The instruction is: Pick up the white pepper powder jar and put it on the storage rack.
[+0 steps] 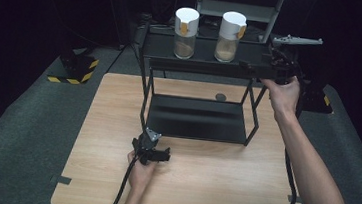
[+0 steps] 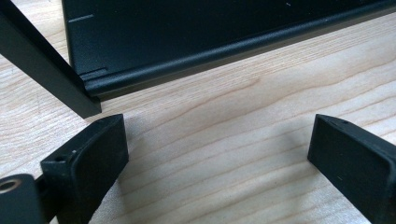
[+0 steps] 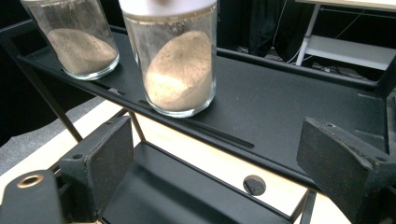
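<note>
Two glass jars with white lids and brown powder stand on the top shelf of a black rack [image 1: 202, 64]: the left jar [image 1: 186, 29] and the right jar [image 1: 229, 34]. My right gripper [image 1: 253, 66] hovers at the shelf's right end, open, pointing at the jars. From it, the right jar [image 3: 180, 70] is nearest, just past the open right gripper [image 3: 219, 158], and the left jar [image 3: 77, 42] is farther back. My left gripper [image 1: 154, 148] rests low over the wooden table [image 1: 211, 185]. It sits before the rack's front left leg [image 2: 46, 70]. This left gripper [image 2: 215, 158] is open and holds nothing.
The rack's lower shelf [image 1: 197, 118] lies on the table under the top shelf. A small dark round spot [image 1: 220, 97] sits on the table behind it. Cables trail from both grippers toward the near edge. Grey floor surrounds the table.
</note>
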Motion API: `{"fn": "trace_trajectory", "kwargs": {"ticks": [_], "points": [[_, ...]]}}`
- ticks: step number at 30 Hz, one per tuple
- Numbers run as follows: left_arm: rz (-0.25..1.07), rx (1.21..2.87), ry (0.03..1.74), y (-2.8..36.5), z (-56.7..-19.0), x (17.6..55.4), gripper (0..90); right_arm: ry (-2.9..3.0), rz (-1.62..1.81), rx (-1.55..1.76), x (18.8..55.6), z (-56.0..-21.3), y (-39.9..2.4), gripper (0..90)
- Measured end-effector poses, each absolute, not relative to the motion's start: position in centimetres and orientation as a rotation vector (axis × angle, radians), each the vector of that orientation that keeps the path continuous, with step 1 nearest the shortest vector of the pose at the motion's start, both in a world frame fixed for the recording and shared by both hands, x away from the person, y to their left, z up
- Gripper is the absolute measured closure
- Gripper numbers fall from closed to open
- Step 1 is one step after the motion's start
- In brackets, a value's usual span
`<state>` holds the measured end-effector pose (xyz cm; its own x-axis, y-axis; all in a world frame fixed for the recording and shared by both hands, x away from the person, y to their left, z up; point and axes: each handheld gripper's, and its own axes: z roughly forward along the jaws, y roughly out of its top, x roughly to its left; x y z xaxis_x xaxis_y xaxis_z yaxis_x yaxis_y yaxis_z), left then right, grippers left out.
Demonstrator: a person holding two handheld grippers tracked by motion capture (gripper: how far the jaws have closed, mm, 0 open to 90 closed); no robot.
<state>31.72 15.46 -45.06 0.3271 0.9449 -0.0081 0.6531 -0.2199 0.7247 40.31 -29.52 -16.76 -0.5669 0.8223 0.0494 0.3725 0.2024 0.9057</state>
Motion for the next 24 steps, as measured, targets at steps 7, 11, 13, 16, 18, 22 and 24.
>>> {"fn": "trace_trajectory", "kwargs": {"ticks": [7, 11, 13, 16, 18, 22, 24], "points": [[0.594, 1.963, 1.401, 15.5, -45.1, 31.7, 5.0, 2.041, 1.315, 1.096, 39.7, -17.4, -30.2, 10.7], [0.593, 1.96, 1.402, 15.5, -45.1, 31.7, 5.0, 2.038, 1.322, 1.093, 39.3, -17.6, -30.5, 10.8], [0.591, 1.959, 1.403, 15.5, -45.1, 31.7, 5.0, 2.037, 1.318, 1.084, 39.1, -17.7, -30.5, 10.8], [0.59, 1.961, 1.402, 15.5, -45.1, 31.7, 5.0, 2.043, 1.312, 1.069, 38.7, -17.8, -30.4, 10.9], [0.591, 1.96, 1.403, 15.5, -45.1, 31.7, 5.0, 2.051, 1.305, 1.054, 38.5, -17.8, -30.4, 10.9], [0.591, 1.962, 1.402, 15.5, -45.1, 31.7, 5.0, 2.061, 1.298, 1.039, 38.1, -18.2, -30.3, 10.9], [0.59, 1.968, 1.4, 15.5, -45.0, 31.8, 5.0, 2.066, 1.289, 1.036, 38.0, -18.3, -30.2, 10.9]]}}
